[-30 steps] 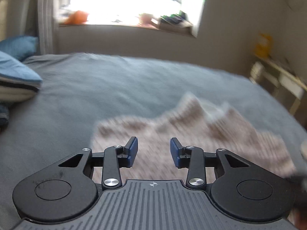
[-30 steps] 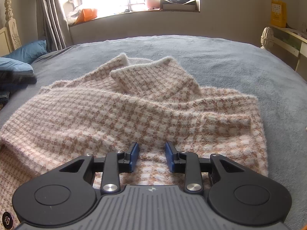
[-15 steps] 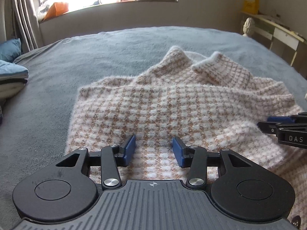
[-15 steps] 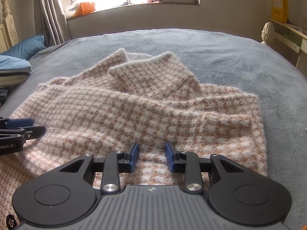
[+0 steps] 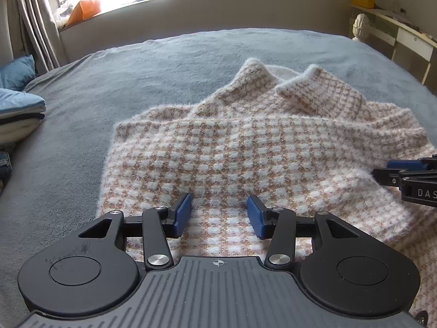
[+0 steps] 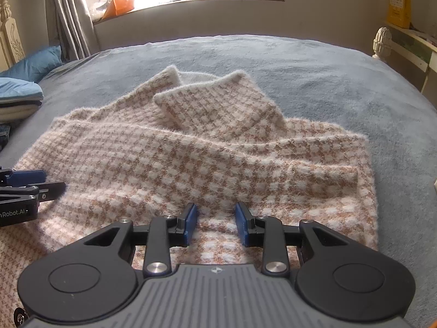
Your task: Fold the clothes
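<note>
A fluffy pink-and-white checked sweater lies partly folded on the grey-blue bed, its two sleeve cuffs pointing toward the window. My left gripper hovers low over the sweater's near left part, open, with only knit showing under the gap between its blue pads. My right gripper stands open over the near right part, nothing pinched. Each gripper shows from the side in the other's view: the right gripper and the left gripper.
A stack of folded clothes and a blue pillow sit at the bed's left edge. A windowsill with an orange bag runs along the back. A desk and a carved bedpost stand on the right.
The left gripper swung right and down onto the sweater, and its jaws stand a little wider. It came into the right wrist view at the left edge. The right gripper stayed put.
</note>
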`<control>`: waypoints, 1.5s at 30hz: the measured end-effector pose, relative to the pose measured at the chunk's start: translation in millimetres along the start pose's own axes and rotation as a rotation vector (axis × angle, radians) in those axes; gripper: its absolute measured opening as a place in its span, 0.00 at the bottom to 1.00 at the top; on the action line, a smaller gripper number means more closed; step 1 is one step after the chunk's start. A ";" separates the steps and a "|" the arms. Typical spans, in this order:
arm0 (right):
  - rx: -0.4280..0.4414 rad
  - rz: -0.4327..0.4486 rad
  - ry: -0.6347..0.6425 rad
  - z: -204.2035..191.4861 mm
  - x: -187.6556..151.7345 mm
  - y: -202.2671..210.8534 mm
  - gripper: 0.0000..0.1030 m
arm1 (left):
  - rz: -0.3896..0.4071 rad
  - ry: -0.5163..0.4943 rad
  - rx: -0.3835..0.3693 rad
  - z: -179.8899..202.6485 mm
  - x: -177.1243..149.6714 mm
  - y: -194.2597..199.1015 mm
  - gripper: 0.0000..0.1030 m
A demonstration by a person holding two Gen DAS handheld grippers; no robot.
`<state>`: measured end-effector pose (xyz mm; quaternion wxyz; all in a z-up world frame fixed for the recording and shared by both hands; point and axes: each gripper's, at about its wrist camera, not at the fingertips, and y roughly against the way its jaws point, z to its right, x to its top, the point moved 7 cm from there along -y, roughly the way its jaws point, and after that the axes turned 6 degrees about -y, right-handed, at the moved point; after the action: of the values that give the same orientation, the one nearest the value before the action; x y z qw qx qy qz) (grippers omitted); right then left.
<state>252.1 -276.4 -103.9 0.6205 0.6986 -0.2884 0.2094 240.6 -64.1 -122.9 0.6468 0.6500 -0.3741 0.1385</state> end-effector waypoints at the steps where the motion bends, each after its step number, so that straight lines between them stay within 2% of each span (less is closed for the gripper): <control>1: 0.003 -0.004 -0.001 0.4 0.6 0.1 0.32 | -0.001 -0.001 0.002 0.2 0.1 0.1 0.45; 6: 0.004 -0.005 0.021 -0.7 0.5 2.6 0.33 | -0.005 0.000 0.004 0.2 0.1 0.5 0.46; 25: -0.004 0.093 0.050 -1.6 -14.7 14.1 0.35 | 0.003 -0.004 0.016 1.2 -1.1 1.1 0.48; 29: -0.004 0.081 0.062 -2.1 -12.2 15.3 0.35 | -0.006 0.002 0.023 1.8 -0.2 1.3 0.50; 31: -0.010 0.053 0.050 -3.3 -6.6 17.6 0.37 | -0.011 0.006 0.026 1.7 0.4 1.4 0.54; 32: -0.011 0.041 0.042 -4.3 -3.5 19.2 0.43 | -0.013 0.009 0.027 1.4 0.4 1.4 0.54; 34: -0.005 0.055 0.036 -5.5 0.1 23.5 0.45 | -0.015 0.018 0.023 0.7 0.0 1.3 0.56; 40: -0.001 0.087 -0.032 20.6 -1.8 29.1 0.44 | -0.005 0.018 0.014 0.4 -0.9 0.7 0.58; 43: 0.029 0.105 -0.043 29.3 -5.2 34.9 0.44 | 0.002 0.017 0.009 -0.1 -1.1 0.3 0.60; 45: 0.005 0.114 -0.055 31.1 -2.6 39.4 0.45 | 0.005 0.017 0.007 -0.2 -0.6 0.2 0.61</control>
<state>222.0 -309.2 -80.5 0.5975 0.6881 -0.3441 0.2259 240.1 -63.7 -123.1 0.6472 0.6502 -0.3697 0.1471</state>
